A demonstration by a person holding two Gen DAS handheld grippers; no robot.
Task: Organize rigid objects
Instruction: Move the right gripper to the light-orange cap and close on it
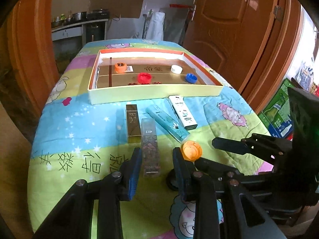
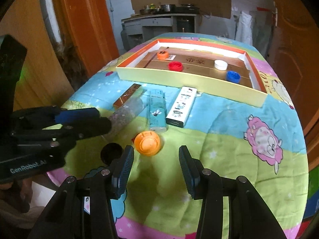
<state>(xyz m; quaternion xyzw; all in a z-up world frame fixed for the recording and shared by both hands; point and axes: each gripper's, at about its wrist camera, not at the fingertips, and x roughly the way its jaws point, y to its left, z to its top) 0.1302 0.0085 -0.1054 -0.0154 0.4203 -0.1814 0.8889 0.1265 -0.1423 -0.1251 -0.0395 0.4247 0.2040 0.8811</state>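
My left gripper [image 1: 156,155] is open, its fingers on either side of a clear glitter LIP box [image 1: 150,149] lying on the cloth. My right gripper [image 2: 156,155] is open, with an orange bottle cap [image 2: 147,143] just ahead of its left finger. That cap also shows in the left wrist view [image 1: 191,150]. A gold box [image 1: 133,123], a teal box [image 1: 167,124] and a white box [image 1: 182,112] lie side by side behind. A shallow box lid [image 1: 155,95] holds an orange cap [image 1: 120,67], a red cap [image 1: 145,78], a white cap [image 1: 176,69] and a blue cap [image 1: 191,78].
A colourful cartoon cloth [image 2: 229,139] covers the table. A black cap [image 2: 111,153] lies near my right gripper's left finger. Orange doors [image 1: 239,23] stand close on both sides. A kitchen counter [image 2: 159,18] is behind.
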